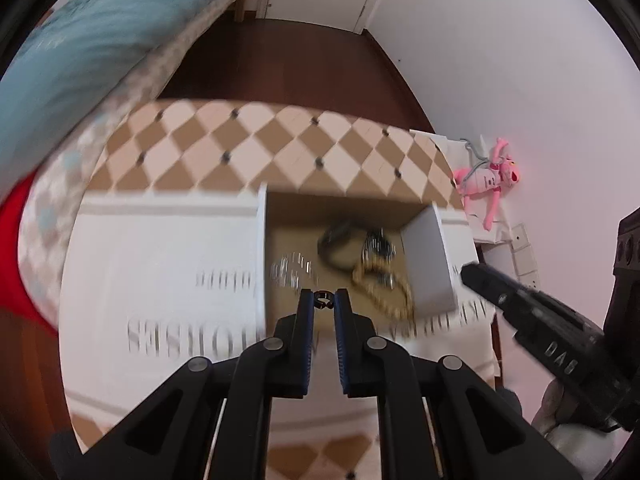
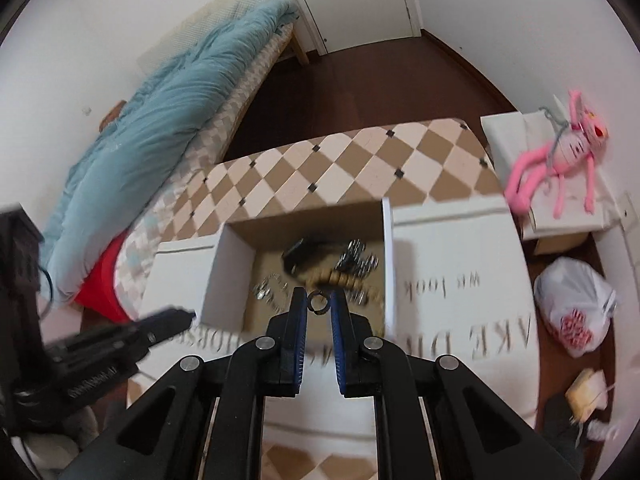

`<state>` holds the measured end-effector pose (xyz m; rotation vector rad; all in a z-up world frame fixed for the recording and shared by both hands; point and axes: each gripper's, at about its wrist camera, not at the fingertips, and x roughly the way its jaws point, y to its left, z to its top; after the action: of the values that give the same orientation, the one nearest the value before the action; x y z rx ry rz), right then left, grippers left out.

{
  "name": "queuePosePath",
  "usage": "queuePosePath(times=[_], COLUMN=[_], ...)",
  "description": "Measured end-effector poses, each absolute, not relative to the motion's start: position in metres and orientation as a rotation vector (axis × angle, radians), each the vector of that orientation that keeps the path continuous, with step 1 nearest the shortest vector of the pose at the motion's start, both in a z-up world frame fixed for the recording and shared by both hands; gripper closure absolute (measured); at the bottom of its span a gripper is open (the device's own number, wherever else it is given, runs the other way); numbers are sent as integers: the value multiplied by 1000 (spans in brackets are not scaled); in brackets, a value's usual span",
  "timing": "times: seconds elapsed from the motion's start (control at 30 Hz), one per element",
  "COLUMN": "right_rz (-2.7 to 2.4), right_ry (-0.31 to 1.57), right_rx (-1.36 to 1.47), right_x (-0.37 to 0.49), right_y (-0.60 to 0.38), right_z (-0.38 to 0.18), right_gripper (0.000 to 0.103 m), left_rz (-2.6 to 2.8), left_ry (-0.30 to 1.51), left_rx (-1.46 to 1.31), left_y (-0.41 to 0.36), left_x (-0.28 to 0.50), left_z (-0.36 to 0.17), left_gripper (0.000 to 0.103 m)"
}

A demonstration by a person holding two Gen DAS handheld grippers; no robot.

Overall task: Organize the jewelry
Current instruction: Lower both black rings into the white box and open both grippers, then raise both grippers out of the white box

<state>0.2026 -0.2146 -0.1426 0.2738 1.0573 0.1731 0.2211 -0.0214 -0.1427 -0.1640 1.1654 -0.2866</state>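
Jewelry [image 1: 376, 268] lies heaped in the open white box [image 1: 430, 260]; each gripper pinches a small ring
I'd lower my left gripper [image 1: 322, 300] and right gripper [image 2: 319, 303] slowly, releasing clear of the tangled chains

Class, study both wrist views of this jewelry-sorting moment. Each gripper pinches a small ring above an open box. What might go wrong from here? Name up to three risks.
1. The left gripper pinches its small ring only at the fingertips; it may slip out.
2. The right gripper holds its ring the same way.
3. A ring dropped into the box could get lost among the gold chain and the other tangled pieces there.
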Motion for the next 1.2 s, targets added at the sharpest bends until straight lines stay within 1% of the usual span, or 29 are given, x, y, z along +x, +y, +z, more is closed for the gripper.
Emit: queuePosePath(times=[0.13,0.27,0.3,0.33,0.37,0.4,0.43,0.47,0.5,0.53,0.57,0.6,0.63,0.67,0.7,0.73,0.87,0.97,1.1,1.2], right_rz=[170,144,131,122,121,122,113,104,102,92,80,66,47,30,11,-9,-29,-20,-10,0], right_ry=[1162,1228,1231,1229,1224,1219,1213,1205,1204,1204,1205,1203,1201,1201,1202,1201,1193,1169,1128,1102], right_rx=[260,256,249,249,252,250,238,216,210,203,184,161,137,109,81,52,3,7,27,50], right_x=[242,262,266,266,266,266,265,264,263,263,262,261,260,259,257,256,252,247,235,218], right_y=[-217,-223,-225,-227,-229,-230,-230,-229,-230,-230,-230,-229,-228,-226,-224,-222,-215,-212,-210,-211], right_z=[-162,-175,-175,-173,-171,-170,-168,-165,-164,-164,-163,-163,-163,-163,-164,-164,-164,-156,-142,-139], right_gripper=[90,89,83,74,70,68,68,67,64,58,54,42,26,18,6,4,3,0,0,0], left_rz=[-290,-253,-242,-232,-226,-214,-193,-179,-166,-152,-141,-127,-114,-107,-103,-91,-81,-72,-51,-13], left_ry=[1195,1257,1260,1265,1267,1264,1254,1242,1229,1217,1211,1206,1200,1193,1184,1175,1149,1126,1081,1059], left_rx=[-117,-71,-68,-73,-81,-84,-80,-82,-85,-80,-73,-59,-41,-27,-12,4,16,-3,-22,4], left_y=[-37,-43,-42,-40,-37,-35,-31,-28,-24,-20,-19,-17,-16,-16,-17,-17,-17,-13,-7,-4], left_x=[262,287,290,292,292,292,290,289,286,284,282,279,275,272,268,264,254,249,236,215], left_z=[-146,-159,-161,-163,-165,-166,-166,-165,-165,-165,-165,-165,-165,-165,-165,-164,-160,-151,-138,-139], left_gripper=[93,93,93,91,89,78,60,50,37,32,32,30,14,4,0,0,0,0,0,0])
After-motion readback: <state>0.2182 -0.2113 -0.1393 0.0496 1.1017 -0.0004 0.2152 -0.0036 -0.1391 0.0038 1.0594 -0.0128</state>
